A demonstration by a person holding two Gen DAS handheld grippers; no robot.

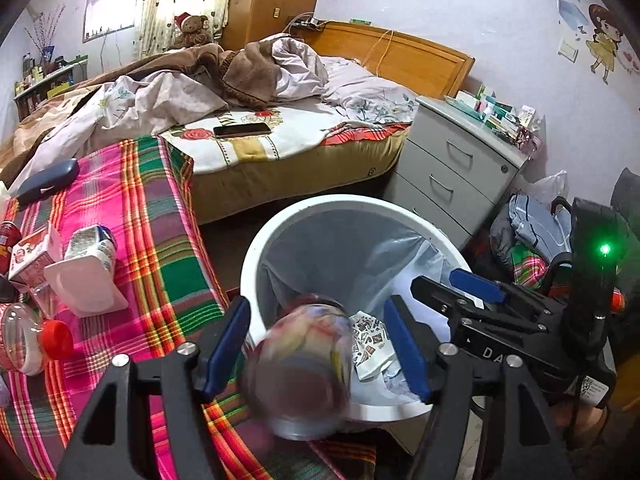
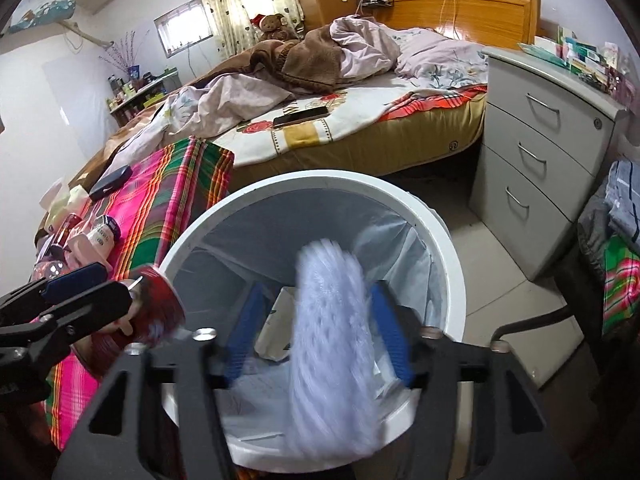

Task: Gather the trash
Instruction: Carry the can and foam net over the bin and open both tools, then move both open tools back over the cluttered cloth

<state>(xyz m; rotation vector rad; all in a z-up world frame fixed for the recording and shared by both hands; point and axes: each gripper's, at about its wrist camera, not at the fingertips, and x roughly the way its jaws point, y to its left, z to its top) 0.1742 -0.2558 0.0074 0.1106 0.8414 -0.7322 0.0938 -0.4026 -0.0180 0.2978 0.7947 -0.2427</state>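
Note:
A white trash bin (image 1: 256,252) lined with a clear bag stands on the floor beside the plaid-covered surface; it also shows in the right wrist view (image 2: 452,248). My left gripper (image 1: 316,344) is open, and a blurred red can (image 1: 300,368) is between its blue pads, apart from them, over the bin's rim. The can also shows in the right wrist view (image 2: 154,308). My right gripper (image 2: 320,332) is open over the bin, with a blurred white crumpled piece (image 2: 332,352) between its fingers, apart from them. Paper scraps (image 1: 370,340) lie in the bin.
More trash lies on the plaid cloth (image 1: 160,248): a white tub (image 1: 86,272), a small carton (image 1: 30,256), a clear bottle with a red cap (image 1: 32,340). A dark case (image 1: 46,182), a phone (image 1: 242,130) on the bed, a grey drawer unit (image 1: 456,172) and piled clothes (image 1: 528,236) are nearby.

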